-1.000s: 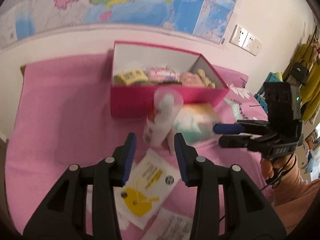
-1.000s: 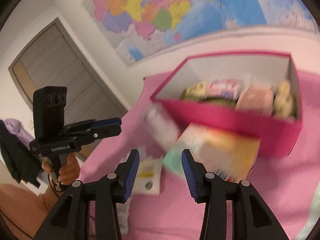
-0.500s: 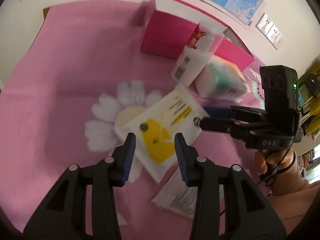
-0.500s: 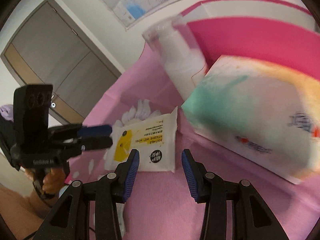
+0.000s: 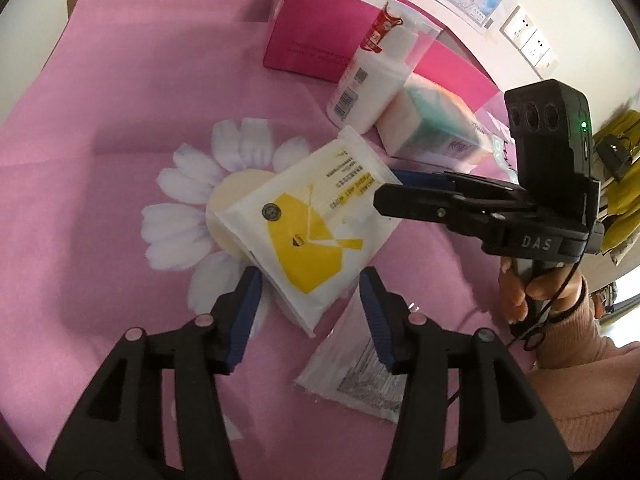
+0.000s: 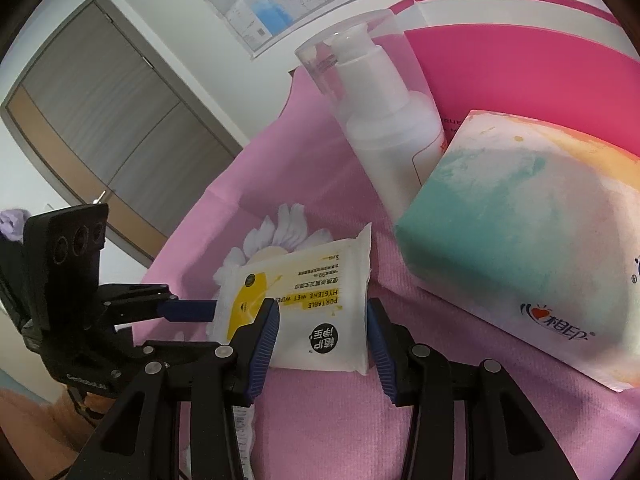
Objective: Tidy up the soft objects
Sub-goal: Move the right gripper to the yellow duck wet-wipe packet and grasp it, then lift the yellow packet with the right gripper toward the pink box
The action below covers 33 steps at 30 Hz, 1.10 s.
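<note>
A white and yellow wet-wipes pack lies flat on the pink cloth; it also shows in the right wrist view. My left gripper is open, its jaws on either side of the pack's near corner. My right gripper is open, its jaws straddling the pack's opposite end; in the left wrist view the right gripper reaches in from the right. A soft teal and orange tissue pack lies beside a white pump bottle, in front of the pink box.
A clear wrapped packet lies on the cloth under my left gripper's right finger. The pink cloth has a daisy print. A wall map, sockets and a door stand behind.
Both grippers have dropped from facing the box down to the wipes pack and closed in on it from opposite ends. Both stay open.
</note>
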Available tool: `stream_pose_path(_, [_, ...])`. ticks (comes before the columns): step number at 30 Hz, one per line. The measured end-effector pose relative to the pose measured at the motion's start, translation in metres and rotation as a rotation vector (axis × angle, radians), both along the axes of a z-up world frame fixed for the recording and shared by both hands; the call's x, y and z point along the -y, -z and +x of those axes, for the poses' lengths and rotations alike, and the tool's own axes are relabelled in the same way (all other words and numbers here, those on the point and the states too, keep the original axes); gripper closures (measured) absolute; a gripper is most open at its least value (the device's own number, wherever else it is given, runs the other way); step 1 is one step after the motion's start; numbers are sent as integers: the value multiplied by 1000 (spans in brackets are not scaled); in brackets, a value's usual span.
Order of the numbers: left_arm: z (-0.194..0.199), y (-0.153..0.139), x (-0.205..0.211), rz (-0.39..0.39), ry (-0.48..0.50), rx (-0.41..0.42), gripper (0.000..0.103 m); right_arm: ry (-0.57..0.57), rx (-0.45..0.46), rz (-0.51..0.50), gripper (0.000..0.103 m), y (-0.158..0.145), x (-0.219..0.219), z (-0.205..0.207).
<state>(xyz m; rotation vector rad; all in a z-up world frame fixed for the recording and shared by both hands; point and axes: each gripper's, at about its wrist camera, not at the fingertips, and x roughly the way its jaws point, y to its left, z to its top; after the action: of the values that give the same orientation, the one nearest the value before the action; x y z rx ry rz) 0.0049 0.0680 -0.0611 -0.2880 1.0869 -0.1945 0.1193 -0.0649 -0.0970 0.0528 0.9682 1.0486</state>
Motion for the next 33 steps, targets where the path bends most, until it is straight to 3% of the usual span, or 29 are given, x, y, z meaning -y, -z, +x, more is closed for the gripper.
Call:
stream_pose_path(9, [3,-1,2,-11,-8,8,46,4,-14,19,61,1,9,-6])
stream_pose_path(18, [7,-1,19,-3,47,21,46,-9,-4,49,61,-7,40,-31])
stream_pose_path(25, [16,0,32,42,75,40,48,69,-48,42,60,5,54,-24])
stream_pose_path(33, [20,-2,33,26,77,36,48,95,3,23,60,3,41,-26])
